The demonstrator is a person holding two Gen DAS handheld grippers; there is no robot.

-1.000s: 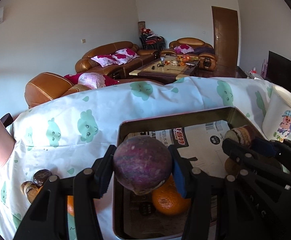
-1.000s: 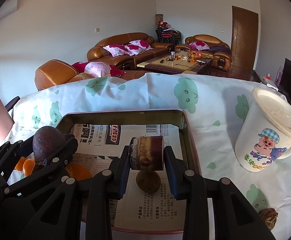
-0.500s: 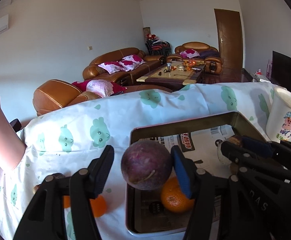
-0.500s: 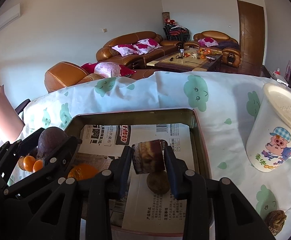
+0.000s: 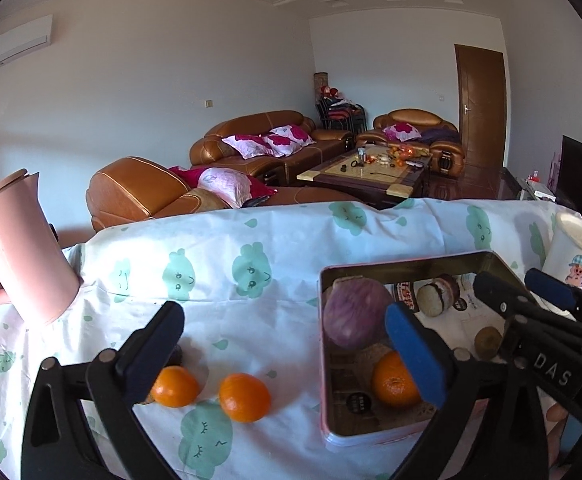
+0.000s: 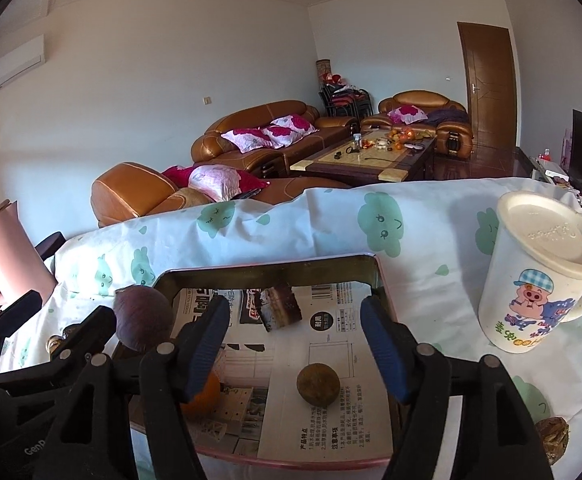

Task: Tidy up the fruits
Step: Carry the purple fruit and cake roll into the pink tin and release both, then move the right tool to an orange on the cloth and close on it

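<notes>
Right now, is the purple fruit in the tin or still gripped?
In the tin: the purple fruit lies inside the tin, and the left gripper has its jaws spread, empty.

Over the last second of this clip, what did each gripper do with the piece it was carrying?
Both let go. The left gripper opened and the purple fruit now lies in the tin tray, behind the orange. The right gripper opened too, leaving the layered brown piece on the newspaper lining. Unchanged: the round brown fruit in the tray, two oranges on the cloth, the pig mug.
</notes>
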